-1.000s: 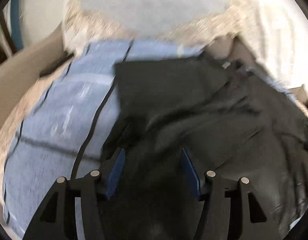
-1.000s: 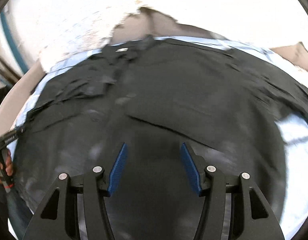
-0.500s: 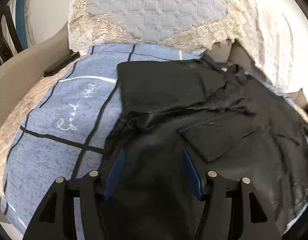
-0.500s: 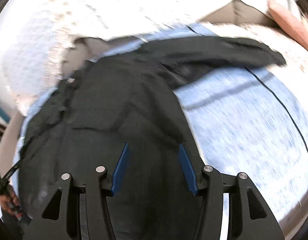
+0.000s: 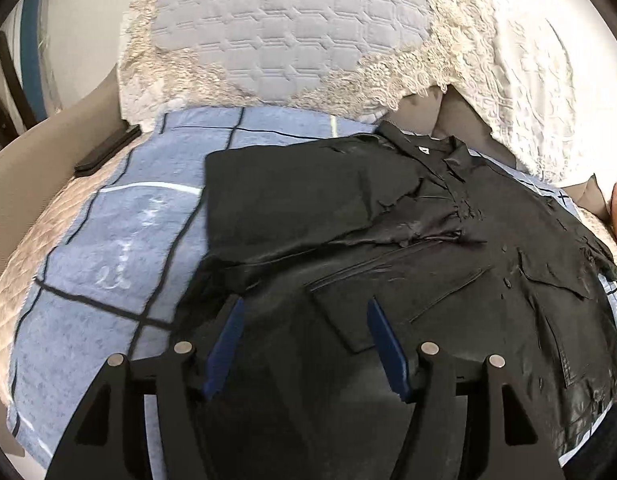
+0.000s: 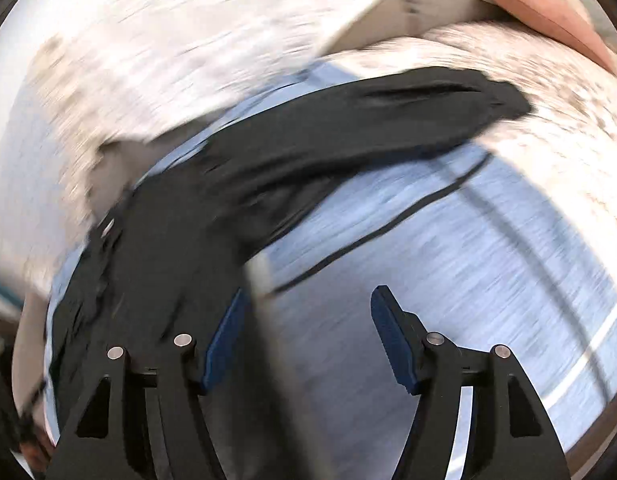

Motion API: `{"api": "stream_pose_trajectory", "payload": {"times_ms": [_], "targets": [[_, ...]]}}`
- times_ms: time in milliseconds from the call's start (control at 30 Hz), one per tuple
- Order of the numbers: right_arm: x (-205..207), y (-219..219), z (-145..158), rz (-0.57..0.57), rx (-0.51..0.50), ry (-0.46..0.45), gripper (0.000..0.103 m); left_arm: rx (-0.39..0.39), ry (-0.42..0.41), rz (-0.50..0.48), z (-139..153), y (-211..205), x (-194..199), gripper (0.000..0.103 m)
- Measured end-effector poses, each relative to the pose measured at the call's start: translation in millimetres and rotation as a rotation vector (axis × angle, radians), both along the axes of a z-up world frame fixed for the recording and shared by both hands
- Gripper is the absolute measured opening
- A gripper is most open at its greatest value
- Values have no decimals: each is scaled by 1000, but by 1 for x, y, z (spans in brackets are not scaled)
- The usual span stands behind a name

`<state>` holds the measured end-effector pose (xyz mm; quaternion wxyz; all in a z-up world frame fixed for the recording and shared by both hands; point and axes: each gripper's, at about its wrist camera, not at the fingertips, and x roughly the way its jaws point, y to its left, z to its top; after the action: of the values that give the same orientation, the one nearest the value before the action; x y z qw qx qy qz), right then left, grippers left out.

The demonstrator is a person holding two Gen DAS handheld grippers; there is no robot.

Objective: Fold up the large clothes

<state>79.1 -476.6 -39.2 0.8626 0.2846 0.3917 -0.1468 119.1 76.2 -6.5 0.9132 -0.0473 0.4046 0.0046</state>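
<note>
so, one sleeve folded in, the other one next.

the black shirt [image 5: 448, 248] lies flat on the blue checked blanket [image 5: 120, 240], collar toward the lace-edged pillow [image 5: 292, 32]; its left sleeve is already laid across the chest. the left gripper [image 5: 304, 336] hovers over the lower body with jaws apart, holding nothing. the right gripper [image 6: 306, 332] is also spread and empty, over bare blanket just beside the shirt's edge; that view is blurred. the far sleeve [image 6: 388, 120] lies stretched out sideways. likely next: the right gripper reaches its cuff, pinches it and carries it across the chest.
</note>
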Motion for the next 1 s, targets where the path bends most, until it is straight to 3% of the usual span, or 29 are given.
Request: {"api": "stream_pose_trajectory", "payload": {"times_ms": [300, 633, 700, 733, 833, 1000], "targets": [[13, -132, -15, -262, 88, -52, 66, -10, 62, 7, -42, -16, 19, 67], [44, -194, -30, -352, 121, -135, 65, 11, 56, 1, -47, -20, 19, 74], [53, -201, -28, -361, 114, -111, 35, 17, 58, 0, -48, -21, 21, 75], [57, -203, -27, -357, 113, -90, 10, 17, 59, 0, -48, -21, 21, 75], [64, -199, -12, -331, 97, -87, 7, 14, 58, 0, -48, -21, 20, 75], [75, -146, 62, -186, -28, -198, 7, 32, 58, 1, -45, -24, 19, 75]]}}
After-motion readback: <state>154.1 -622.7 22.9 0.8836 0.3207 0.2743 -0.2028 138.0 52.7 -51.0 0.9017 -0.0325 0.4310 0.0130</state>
